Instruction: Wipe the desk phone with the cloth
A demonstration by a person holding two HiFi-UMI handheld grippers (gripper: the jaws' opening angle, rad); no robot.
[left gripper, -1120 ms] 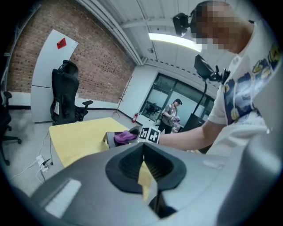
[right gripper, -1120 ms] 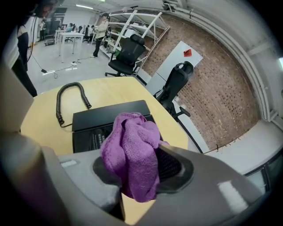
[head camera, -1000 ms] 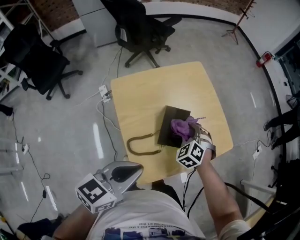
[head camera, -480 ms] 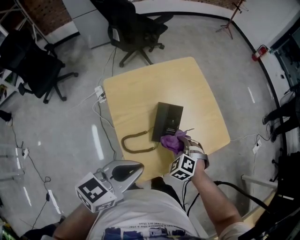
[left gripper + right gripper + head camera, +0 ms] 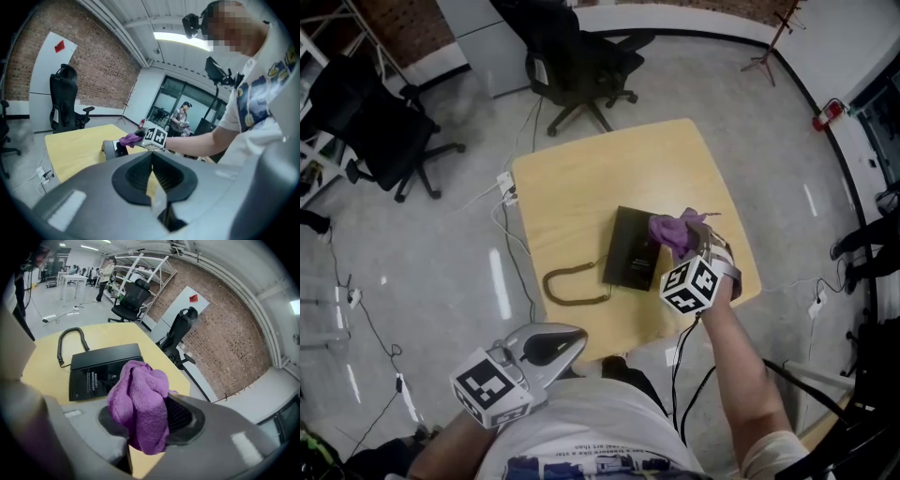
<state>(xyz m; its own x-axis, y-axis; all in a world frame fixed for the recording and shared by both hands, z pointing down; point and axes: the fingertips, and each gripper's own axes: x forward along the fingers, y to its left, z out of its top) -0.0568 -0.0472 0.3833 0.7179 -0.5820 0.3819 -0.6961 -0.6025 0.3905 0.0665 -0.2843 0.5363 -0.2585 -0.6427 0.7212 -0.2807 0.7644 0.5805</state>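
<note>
The black desk phone (image 5: 631, 260) lies flat on the yellow table (image 5: 581, 192), and its coiled cord (image 5: 572, 286) loops off to the left. My right gripper (image 5: 688, 249) is shut on a bunched purple cloth (image 5: 674, 231), which it holds at the phone's far right corner. In the right gripper view the cloth (image 5: 139, 401) fills the jaws, with the phone (image 5: 104, 369) just beyond and to the left. I cannot tell whether the cloth touches the phone. My left gripper (image 5: 574, 335) stays off the table near my body, shut on nothing.
Black office chairs (image 5: 572, 56) stand on the grey floor beyond the table, and another chair (image 5: 370, 122) is at the far left. A power strip and cables (image 5: 506, 187) lie on the floor by the table's left side. People stand in the distance (image 5: 180, 117).
My right gripper has carried the cloth from the phone's near end to its far right corner. The left gripper has not moved.
</note>
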